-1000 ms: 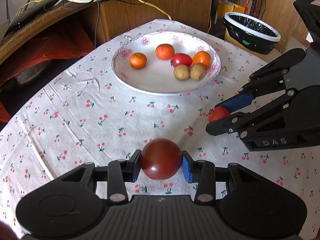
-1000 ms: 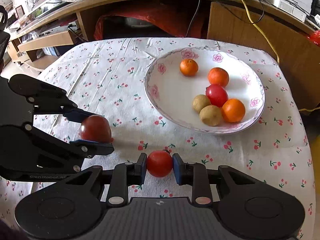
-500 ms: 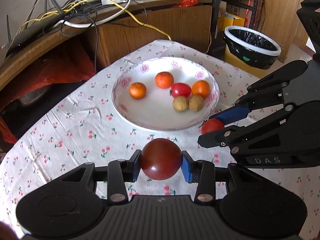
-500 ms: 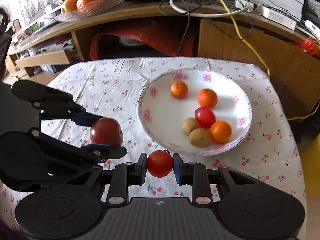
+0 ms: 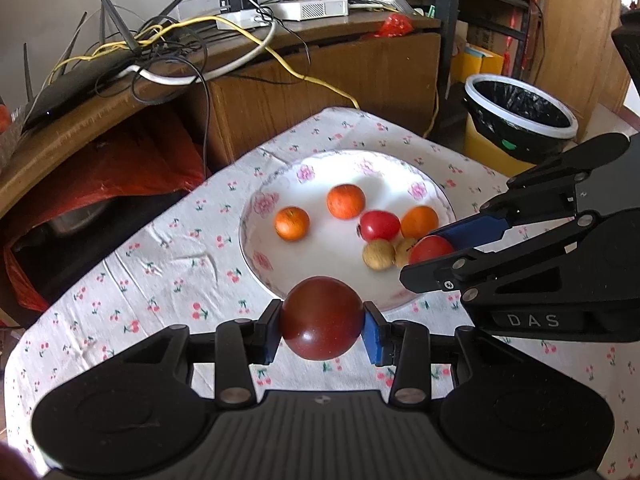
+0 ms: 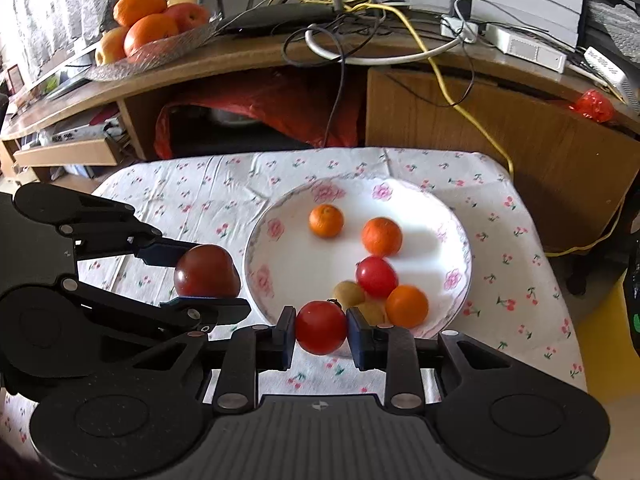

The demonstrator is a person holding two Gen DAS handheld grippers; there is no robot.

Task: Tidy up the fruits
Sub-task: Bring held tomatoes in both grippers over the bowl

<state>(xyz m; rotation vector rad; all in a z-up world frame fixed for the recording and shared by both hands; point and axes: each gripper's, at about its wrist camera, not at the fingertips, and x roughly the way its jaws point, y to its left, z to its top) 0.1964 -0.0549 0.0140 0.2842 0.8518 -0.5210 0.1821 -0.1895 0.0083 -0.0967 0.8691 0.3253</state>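
My left gripper (image 5: 322, 330) is shut on a dark red tomato (image 5: 322, 318), held above the tablecloth at the near rim of the white flowered plate (image 5: 256, 236). From the right wrist view that tomato (image 6: 206, 271) hangs just left of the plate (image 6: 260, 276). My right gripper (image 6: 321, 334) is shut on a small bright red tomato (image 6: 321, 327) at the plate's near edge; in the left wrist view that tomato (image 5: 430, 250) sits over the plate's right side. The plate holds three oranges (image 6: 327, 221), a red tomato (image 6: 376, 276) and two small brown fruits (image 6: 349, 294).
A cherry-print cloth (image 6: 192, 200) covers the small table. Behind it stands a wooden desk (image 6: 460, 120) with tangled cables (image 6: 360, 28) and a dish of oranges and apples (image 6: 148, 28). A black-lined bin (image 5: 520, 120) stands to the right of the table.
Both grippers have risen and moved toward the plate with their tomatoes still held. The plate now looks smaller and sits just beyond the fingertips.
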